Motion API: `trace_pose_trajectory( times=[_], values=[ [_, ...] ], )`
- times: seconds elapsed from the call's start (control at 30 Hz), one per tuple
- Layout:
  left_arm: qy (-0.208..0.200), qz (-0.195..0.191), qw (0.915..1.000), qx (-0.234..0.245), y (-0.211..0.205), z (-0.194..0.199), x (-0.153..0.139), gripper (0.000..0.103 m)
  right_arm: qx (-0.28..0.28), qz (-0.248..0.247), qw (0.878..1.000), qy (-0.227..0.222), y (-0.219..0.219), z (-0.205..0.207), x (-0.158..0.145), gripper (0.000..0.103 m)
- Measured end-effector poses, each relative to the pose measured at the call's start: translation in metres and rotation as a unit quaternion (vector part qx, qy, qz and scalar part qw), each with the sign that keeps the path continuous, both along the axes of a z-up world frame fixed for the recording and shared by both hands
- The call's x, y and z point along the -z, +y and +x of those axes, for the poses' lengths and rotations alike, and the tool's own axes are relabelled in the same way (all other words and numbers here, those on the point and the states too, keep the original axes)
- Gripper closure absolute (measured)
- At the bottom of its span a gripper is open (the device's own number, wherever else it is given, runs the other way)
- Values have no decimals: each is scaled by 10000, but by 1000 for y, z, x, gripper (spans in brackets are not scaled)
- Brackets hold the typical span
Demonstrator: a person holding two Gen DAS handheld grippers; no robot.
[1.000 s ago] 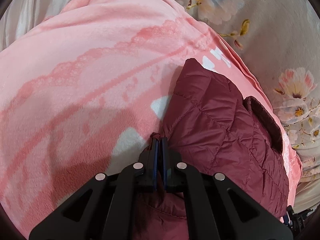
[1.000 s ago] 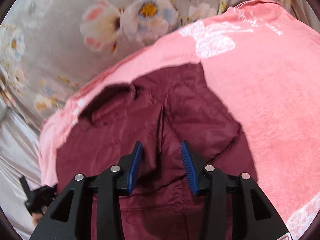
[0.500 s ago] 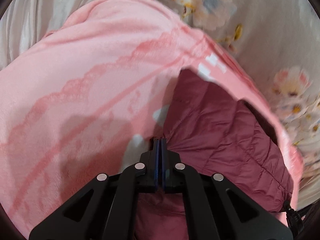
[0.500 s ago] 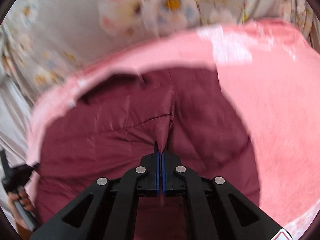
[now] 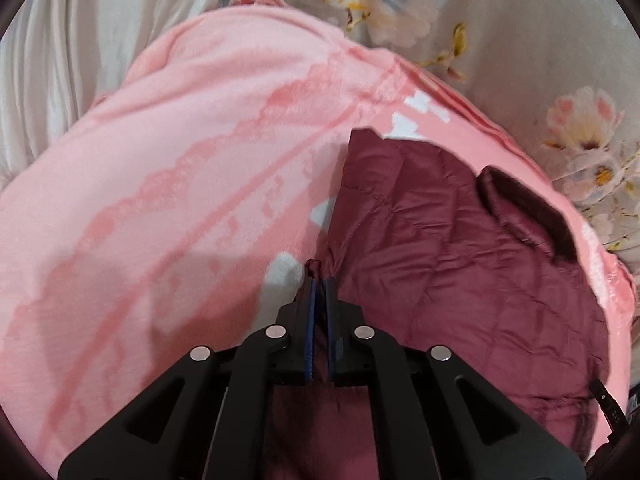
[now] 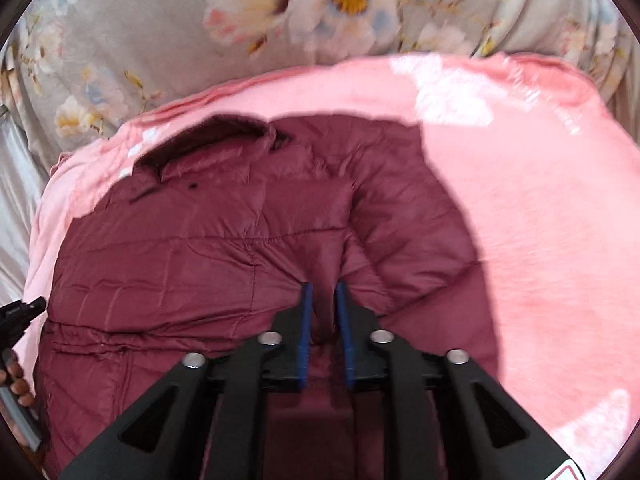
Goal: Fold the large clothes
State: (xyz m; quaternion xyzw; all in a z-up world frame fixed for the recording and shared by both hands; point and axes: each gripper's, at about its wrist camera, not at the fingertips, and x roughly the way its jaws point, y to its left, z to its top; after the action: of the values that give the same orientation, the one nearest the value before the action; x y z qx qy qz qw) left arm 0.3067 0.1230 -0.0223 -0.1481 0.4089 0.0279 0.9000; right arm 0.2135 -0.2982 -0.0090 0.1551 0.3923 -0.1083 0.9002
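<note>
A maroon quilted puffer jacket (image 5: 460, 264) lies on a pink blanket (image 5: 180, 184), collar at the far right. My left gripper (image 5: 319, 280) is shut on a pinch of the jacket's left edge. In the right wrist view the jacket (image 6: 192, 264) fills the middle, collar (image 6: 208, 140) at the far left. My right gripper (image 6: 323, 288) is nearly shut, with a fold of the jacket pinched between its blue pads.
The pink blanket (image 6: 540, 208) lies over grey floral bedding (image 6: 168, 28), which also shows in the left wrist view (image 5: 520, 40). A hand holding the other gripper's handle (image 6: 16, 360) shows at the left edge of the right wrist view.
My right gripper went from open to closed on a jacket fold, and its pads now stand slightly apart around the cloth. The left gripper stays shut on the jacket edge; the jacket looks flatter.
</note>
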Motion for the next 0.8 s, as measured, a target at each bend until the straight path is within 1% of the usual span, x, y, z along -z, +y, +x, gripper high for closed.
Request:
trace_pose_trajectory(
  times=[0.07, 0.13, 0.17, 0.23, 0.27, 0.33, 0.37, 0.5, 0.63, 0.8],
  values=[
    [-215, 43, 9997, 71, -4, -10, -21, 98, 18, -128, 9997, -190, 5, -7, -14, 78],
    [-420, 100, 9987, 271, -19, -14, -40, 98, -173, -107, 9993, -310, 19, -5, -27, 82],
    [-500, 108, 9974, 504, -33, -15, -50, 98, -334, -60, 9989, -320, 27, 0, -31, 86],
    [-478, 130, 9935, 1022, -68, -9, -57, 98, -698, 96, 9971, -277, 49, 17, -33, 90],
    [-429, 178, 9920, 1173, -81, -7, -54, 97, -836, 124, 9962, -221, 60, 25, -30, 95],
    [-291, 445, 9885, 1414, -110, 0, -41, 95, -987, 30, 9951, -80, 77, 37, -20, 96],
    [-215, 509, 9878, 1455, -117, 3, -34, 95, -1036, 27, 9946, -25, 82, 40, -16, 97],
    [186, 530, 9855, 1602, -135, 10, 1, 95, -1149, -80, 9930, 259, 97, 51, 8, 97],
    [198, 673, 9842, 1624, -139, 8, 21, 96, -1206, -153, 9917, 419, 101, 50, 24, 98],
    [151, 664, 9841, 1641, -138, 4, 29, 97, -1210, -231, 9914, 449, 105, 51, 33, 99]
  ],
)
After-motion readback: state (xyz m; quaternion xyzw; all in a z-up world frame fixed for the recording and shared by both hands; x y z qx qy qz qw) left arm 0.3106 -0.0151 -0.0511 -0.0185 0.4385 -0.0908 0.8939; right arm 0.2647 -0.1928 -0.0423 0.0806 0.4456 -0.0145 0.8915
